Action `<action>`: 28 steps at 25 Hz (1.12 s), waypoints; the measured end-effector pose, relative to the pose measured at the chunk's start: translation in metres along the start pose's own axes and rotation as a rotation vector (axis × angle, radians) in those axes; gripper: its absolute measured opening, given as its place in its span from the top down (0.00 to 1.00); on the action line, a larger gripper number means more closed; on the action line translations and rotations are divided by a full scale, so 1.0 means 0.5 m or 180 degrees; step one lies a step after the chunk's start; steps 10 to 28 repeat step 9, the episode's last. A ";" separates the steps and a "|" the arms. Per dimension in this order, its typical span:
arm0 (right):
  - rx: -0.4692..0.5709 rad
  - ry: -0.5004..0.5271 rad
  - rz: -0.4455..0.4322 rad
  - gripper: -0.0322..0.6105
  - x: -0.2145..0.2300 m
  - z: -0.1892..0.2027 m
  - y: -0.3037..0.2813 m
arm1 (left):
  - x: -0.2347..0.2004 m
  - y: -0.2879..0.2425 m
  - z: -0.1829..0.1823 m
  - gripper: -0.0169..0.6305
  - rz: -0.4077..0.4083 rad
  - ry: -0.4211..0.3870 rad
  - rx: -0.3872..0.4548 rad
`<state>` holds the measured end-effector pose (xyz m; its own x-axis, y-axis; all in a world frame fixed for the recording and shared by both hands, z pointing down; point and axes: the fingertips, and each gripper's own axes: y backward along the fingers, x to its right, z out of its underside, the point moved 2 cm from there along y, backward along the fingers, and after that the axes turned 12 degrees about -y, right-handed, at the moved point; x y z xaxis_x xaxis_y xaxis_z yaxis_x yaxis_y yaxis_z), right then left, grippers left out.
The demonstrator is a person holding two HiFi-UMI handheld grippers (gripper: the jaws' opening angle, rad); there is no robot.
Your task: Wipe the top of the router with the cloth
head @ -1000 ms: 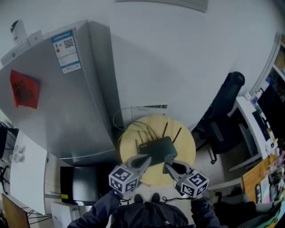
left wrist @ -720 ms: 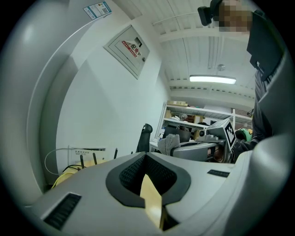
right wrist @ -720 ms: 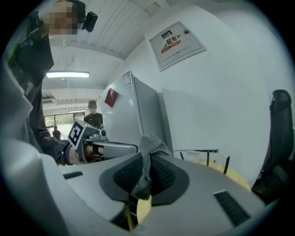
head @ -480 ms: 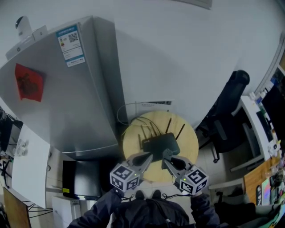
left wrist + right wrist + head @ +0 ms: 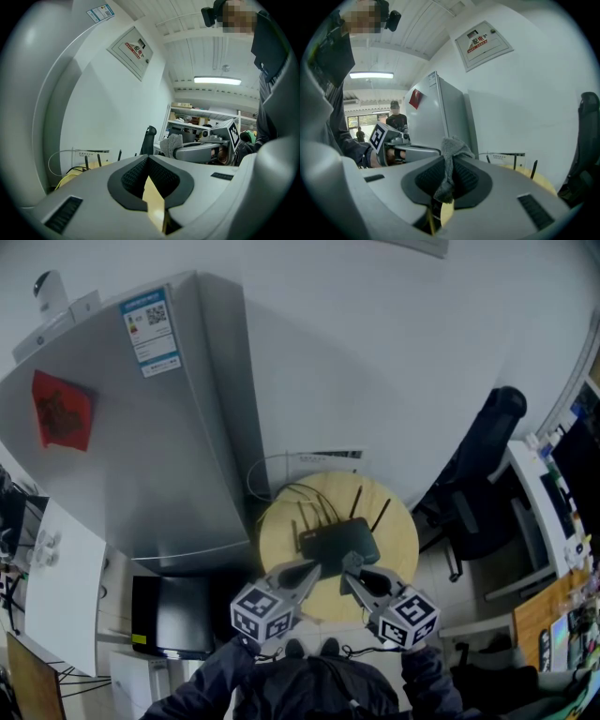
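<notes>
- Router [image 5: 339, 544]: mid-frame in head view on the table [image 5: 277, 532], long axis left-right, just above both your tips.
- Right gripper [image 5: 349, 570]: pinching the cloth [image 5: 451, 149] at the router's near edge; lead with it.
- Left gripper [image 5: 311, 570]: jaws pressed together, empty.

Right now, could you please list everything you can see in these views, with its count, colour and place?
router: one, black, antennas up, on the round table.
round table: one, pale wood, against the wall.
cables: a few, behind the router.
refrigerator: one, silver, left of the table.
red paper: one, red, on the refrigerator.
office chair: one, black, right of the table.
wall box: one, white, high on the wall.
cloth: one, grey, pinched in the right gripper.
left gripper: one, grey, jaws together, empty.
right gripper: one, grey, shut on the cloth.
</notes>
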<state>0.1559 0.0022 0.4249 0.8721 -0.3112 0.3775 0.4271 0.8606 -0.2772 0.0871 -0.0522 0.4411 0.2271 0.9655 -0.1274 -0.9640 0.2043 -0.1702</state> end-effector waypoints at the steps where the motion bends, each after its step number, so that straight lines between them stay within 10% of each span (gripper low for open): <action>1: -0.0002 0.0001 -0.0001 0.84 0.000 0.000 0.000 | 0.000 0.000 -0.001 0.97 -0.0001 -0.0001 0.0001; 28: -0.0015 -0.0001 0.0007 0.84 0.004 0.003 -0.001 | -0.003 0.001 0.001 0.97 -0.0010 -0.0012 0.0004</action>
